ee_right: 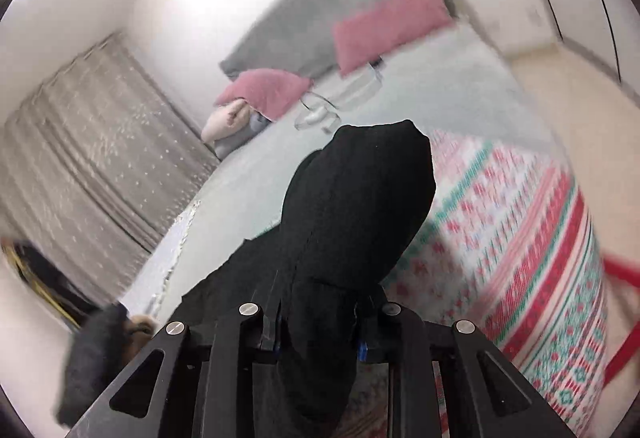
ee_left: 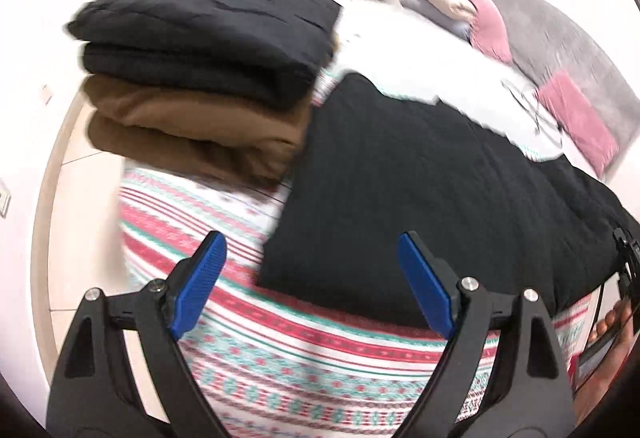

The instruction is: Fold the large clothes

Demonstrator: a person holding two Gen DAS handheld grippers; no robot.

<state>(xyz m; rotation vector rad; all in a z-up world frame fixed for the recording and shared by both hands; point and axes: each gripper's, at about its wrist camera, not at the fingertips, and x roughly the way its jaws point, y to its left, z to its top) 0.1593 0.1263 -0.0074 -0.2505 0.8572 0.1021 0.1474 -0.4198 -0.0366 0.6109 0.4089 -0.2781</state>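
A black knitted garment (ee_left: pixel 420 182) lies spread on the striped red, white and teal bedcover (ee_left: pixel 304 362). My left gripper (ee_left: pixel 312 286) is open and empty, its blue pads just above the garment's near edge. My right gripper (ee_right: pixel 316 342) is shut on a bunched part of the same black garment (ee_right: pixel 356 206), which rises in a hump in front of the fingers and hides their tips. The right gripper also shows at the right edge of the left wrist view (ee_left: pixel 626 262).
A stack of folded clothes stands at the bed's left, black ones (ee_left: pixel 208 34) on brown ones (ee_left: pixel 188 134). Pink pillows (ee_right: pixel 388 26) and a grey headboard (ee_right: pixel 320 14) lie at the far end. A curtain (ee_right: pixel 88 158) hangs beyond the bed.
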